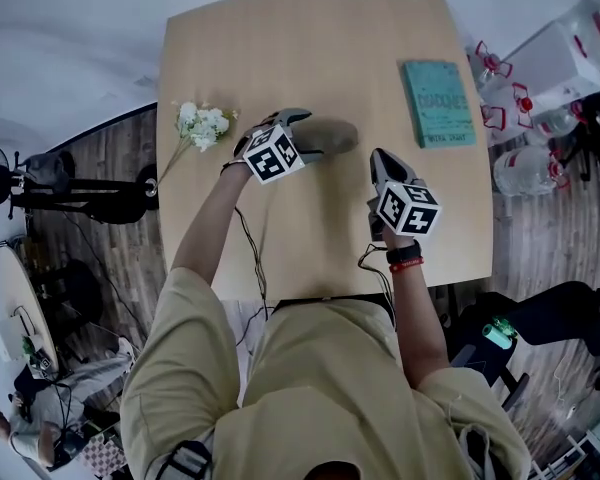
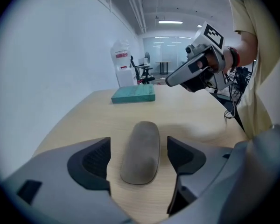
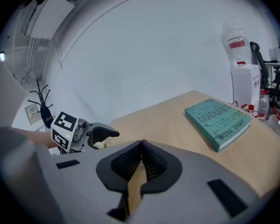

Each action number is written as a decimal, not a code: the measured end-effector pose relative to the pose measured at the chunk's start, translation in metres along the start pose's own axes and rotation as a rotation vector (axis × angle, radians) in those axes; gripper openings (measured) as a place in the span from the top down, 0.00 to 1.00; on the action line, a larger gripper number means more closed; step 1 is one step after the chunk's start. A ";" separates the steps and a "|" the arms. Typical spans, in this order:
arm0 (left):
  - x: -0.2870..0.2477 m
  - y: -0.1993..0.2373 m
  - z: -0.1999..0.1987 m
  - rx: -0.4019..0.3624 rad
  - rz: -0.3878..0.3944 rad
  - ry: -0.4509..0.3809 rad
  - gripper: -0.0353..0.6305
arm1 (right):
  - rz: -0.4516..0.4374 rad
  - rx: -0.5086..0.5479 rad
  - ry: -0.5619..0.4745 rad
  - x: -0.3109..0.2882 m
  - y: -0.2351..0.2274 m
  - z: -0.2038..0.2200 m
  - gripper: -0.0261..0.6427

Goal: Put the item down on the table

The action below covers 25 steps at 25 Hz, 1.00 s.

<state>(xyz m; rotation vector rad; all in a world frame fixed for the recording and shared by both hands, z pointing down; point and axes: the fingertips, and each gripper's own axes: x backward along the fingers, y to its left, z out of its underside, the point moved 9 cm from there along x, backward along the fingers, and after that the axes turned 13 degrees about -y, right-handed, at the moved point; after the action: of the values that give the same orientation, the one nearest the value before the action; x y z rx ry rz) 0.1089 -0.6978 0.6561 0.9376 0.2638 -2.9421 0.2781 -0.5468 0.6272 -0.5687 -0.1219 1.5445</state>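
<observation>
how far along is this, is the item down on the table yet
Done, by the look of it: the grey oblong item lies flat on the table. In hand: nothing. The left hand-held gripper straddles the item with its jaws apart and a gap on each side; the right hand-held gripper is shut and empty. Left: probably only drawing the left one back.

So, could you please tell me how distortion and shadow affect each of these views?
Head view: fisheye bows the table edges, and the grey item throws only a soft shadow. Left gripper view: dark round vignette, item sharp between open jaws. Right gripper view: same vignette; the teal book is sharp.
</observation>
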 end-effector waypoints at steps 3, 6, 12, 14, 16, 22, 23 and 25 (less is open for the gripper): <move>0.022 -0.008 -0.012 0.049 -0.049 -0.040 0.38 | 0.005 0.014 -0.012 0.009 0.011 -0.006 0.94; 0.042 -0.016 -0.026 0.089 -0.106 -0.082 0.38 | 0.007 0.026 -0.031 0.019 0.021 -0.014 0.94; 0.079 -0.041 -0.044 0.169 -0.231 -0.171 0.38 | -0.015 0.064 -0.076 0.042 0.046 -0.031 0.94; 0.091 -0.049 -0.054 0.193 -0.274 -0.208 0.38 | -0.020 0.083 -0.088 0.049 0.052 -0.035 0.94; 0.100 -0.059 -0.063 0.216 -0.307 -0.242 0.38 | -0.016 0.089 -0.099 0.057 0.056 -0.037 0.94; 0.129 -0.092 -0.083 0.248 -0.390 -0.354 0.55 | -0.028 0.103 -0.140 0.078 0.074 -0.043 0.94; 0.133 -0.095 -0.085 0.247 -0.410 -0.369 0.61 | -0.031 0.106 -0.150 0.081 0.076 -0.045 0.94; 0.140 -0.102 -0.088 0.256 -0.436 -0.393 0.61 | -0.033 0.110 -0.171 0.088 0.080 -0.049 0.94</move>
<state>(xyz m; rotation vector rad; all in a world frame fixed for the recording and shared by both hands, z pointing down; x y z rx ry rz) 0.0357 -0.5803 0.5194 0.3202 0.0801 -3.5393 0.2306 -0.4817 0.5276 -0.3460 -0.1746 1.5561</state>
